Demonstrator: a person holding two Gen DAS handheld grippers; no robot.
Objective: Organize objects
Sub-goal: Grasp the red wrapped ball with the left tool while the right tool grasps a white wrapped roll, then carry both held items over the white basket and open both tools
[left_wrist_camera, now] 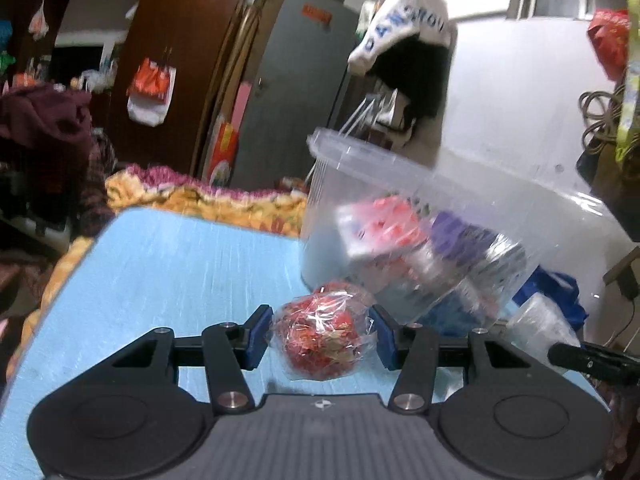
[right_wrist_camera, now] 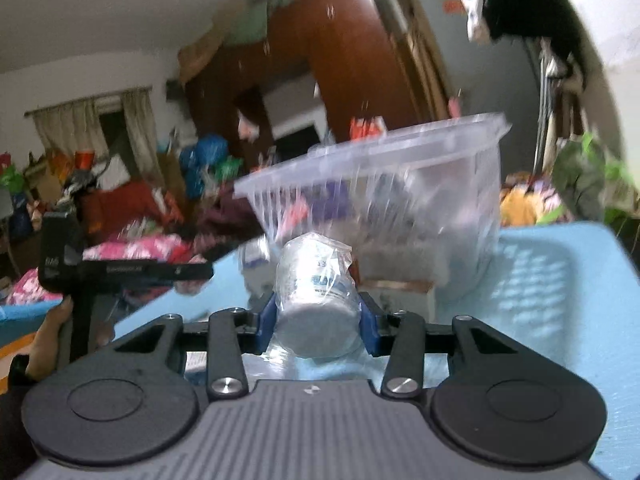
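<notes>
One clear tub (left_wrist_camera: pixel 384 184), one red wrapped bundle (left_wrist_camera: pixel 322 338), one white wrapped roll (right_wrist_camera: pixel 316 300), one blue table (left_wrist_camera: pixel 160 272).

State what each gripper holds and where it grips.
Left gripper clamps a red wrapped ball by its sides. Right gripper clamps a white wrapped roll across its near end.

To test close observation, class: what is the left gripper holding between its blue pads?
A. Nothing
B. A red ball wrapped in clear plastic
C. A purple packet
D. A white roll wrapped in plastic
B: in the left wrist view, the left gripper pads close on the red ball in crinkly clear wrap.
</notes>
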